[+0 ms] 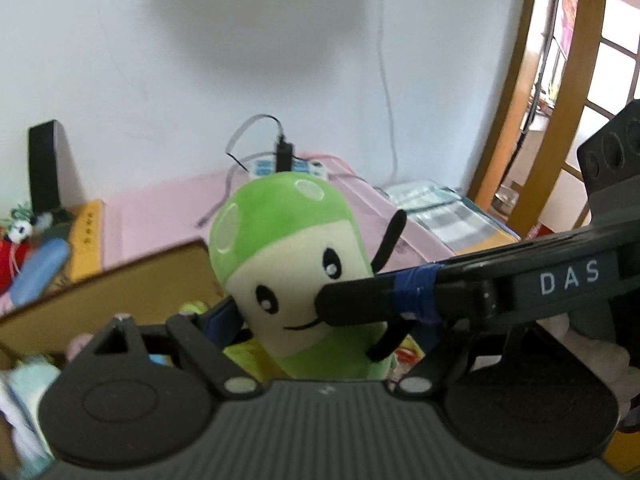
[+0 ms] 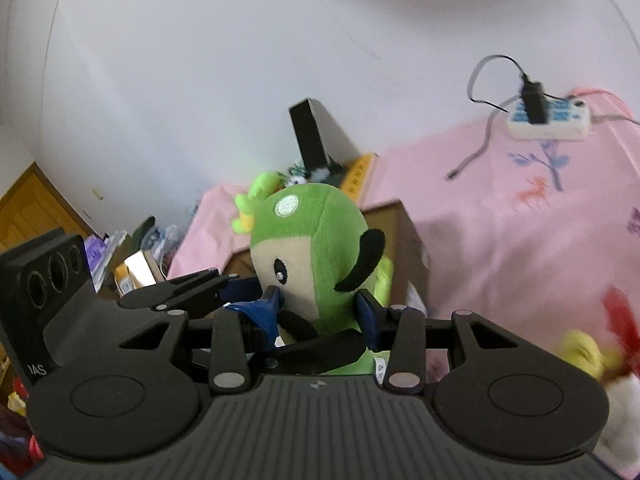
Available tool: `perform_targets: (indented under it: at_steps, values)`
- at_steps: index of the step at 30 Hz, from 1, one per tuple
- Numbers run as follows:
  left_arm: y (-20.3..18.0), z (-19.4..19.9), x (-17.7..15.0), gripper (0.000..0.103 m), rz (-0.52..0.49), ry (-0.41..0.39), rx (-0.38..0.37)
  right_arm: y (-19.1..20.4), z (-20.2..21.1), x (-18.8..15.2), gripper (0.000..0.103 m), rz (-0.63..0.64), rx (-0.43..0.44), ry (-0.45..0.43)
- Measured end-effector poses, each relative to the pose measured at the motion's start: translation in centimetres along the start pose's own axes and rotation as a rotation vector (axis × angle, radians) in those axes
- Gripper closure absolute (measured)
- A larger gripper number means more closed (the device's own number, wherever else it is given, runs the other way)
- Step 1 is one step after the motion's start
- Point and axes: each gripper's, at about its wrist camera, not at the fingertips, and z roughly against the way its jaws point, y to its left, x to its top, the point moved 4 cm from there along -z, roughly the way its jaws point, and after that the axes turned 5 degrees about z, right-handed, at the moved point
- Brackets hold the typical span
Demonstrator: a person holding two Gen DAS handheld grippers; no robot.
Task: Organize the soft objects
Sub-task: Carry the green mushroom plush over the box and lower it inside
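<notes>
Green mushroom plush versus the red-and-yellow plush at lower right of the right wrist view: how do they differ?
The green mushroom plush is upright, gripped in the right claw; the red-and-yellow plush lies ungripped. The green mushroom plush is green and cream with black arms; the red-and-yellow plush is red, yellow and white, too blurred to identify. Both are soft toys.

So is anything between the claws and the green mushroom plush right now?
Nothing visible. The right claw has its blue pads against both sides of the green mushroom plush, and the left claw sits around its lower body, though that view does not clearly show its pads pressing.
</notes>
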Motion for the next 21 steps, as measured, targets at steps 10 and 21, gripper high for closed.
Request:
perform_targets:
  at_steps: [10,21]
  values:
    - [8.6,-2.4,1.8,0.02,0.123,0.066,-0.006,0.9,-8.1,2.3,0.079,-0.037,-0.074,0.08]
    - [15.5,-7.6,-1.8,0.02,0.307,0.244,-0.005,-0.7,-15.6,0.3,0.079,-0.13,-0.153,0.23]
